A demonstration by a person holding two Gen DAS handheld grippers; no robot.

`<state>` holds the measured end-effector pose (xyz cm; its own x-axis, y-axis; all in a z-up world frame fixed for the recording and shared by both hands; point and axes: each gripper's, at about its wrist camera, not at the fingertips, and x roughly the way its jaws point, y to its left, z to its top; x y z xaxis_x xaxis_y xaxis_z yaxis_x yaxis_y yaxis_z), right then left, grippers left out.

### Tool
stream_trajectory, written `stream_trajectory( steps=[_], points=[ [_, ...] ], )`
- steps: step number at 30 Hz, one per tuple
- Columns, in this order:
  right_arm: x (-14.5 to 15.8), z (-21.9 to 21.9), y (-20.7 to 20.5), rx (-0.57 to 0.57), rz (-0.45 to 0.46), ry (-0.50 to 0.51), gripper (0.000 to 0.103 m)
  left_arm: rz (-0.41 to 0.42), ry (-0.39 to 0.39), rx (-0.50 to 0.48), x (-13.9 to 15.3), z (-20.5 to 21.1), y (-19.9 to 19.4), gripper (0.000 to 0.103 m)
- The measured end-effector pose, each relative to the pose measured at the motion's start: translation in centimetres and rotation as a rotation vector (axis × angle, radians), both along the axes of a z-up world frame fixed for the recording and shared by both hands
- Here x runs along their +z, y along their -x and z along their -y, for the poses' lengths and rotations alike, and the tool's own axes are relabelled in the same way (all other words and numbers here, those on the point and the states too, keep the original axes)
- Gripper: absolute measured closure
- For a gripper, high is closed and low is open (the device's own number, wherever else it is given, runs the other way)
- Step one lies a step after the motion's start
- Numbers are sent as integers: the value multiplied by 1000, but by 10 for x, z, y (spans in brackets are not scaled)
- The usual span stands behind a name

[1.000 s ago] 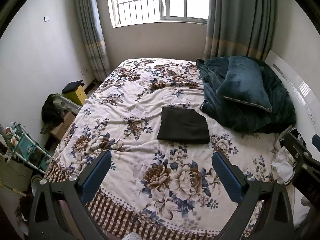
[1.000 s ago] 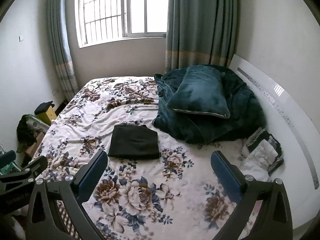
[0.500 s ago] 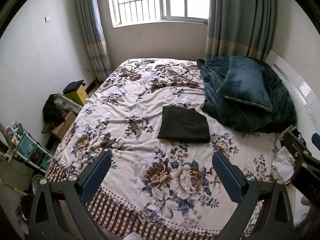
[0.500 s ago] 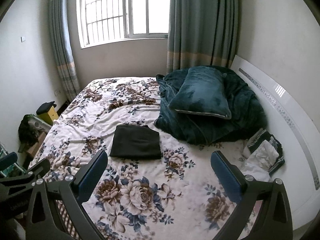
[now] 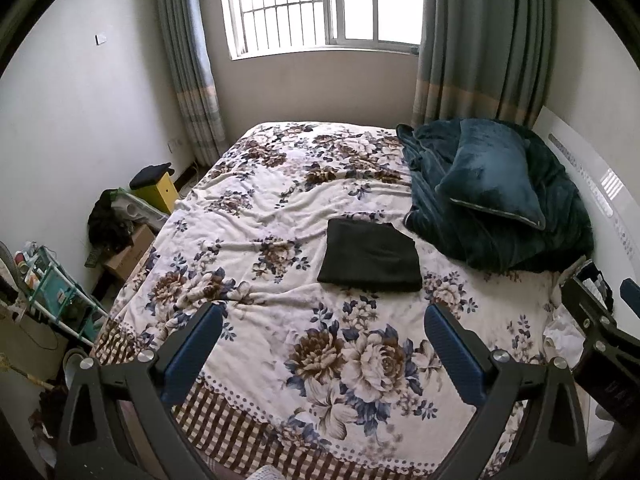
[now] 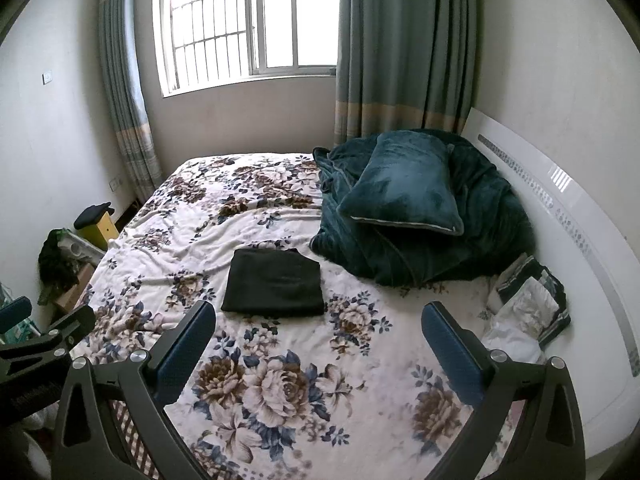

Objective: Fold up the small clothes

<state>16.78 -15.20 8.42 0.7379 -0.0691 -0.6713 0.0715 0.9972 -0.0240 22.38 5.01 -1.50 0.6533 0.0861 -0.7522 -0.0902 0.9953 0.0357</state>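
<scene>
Left wrist view: left tool [image 5: 322,342] released, above bed [image 5: 256,320]. Folded garment [image 5: 370,257] lies flat mid-bed, beside quilt [image 5: 520,224]. Right tool [image 6: 320,342] released, holding nothing.

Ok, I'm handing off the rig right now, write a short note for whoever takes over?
Left gripper: open, empty, held above the near part of the floral bedspread.
Right gripper: open, empty, also above the bed.
Dark rectangular cloth garment: folded flat mid-bed, beside the teal plush blanket heap; nothing touches it.
Done: that piece looks folded.
Left: a rumpled white and dark cloth pile by the headboard may need folding; cannot tell what it holds.
</scene>
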Motion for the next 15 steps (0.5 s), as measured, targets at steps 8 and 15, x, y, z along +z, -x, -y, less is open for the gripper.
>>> stream_trajectory(
  steps=[8,15],
  points=[
    [-1,-2,1,-1,-3,-2,0,3,-2,2,4,0,-2,0],
    [-1,-6,7,-6,2,0,0,1,0,7,6,1,-2,0]
  ],
)
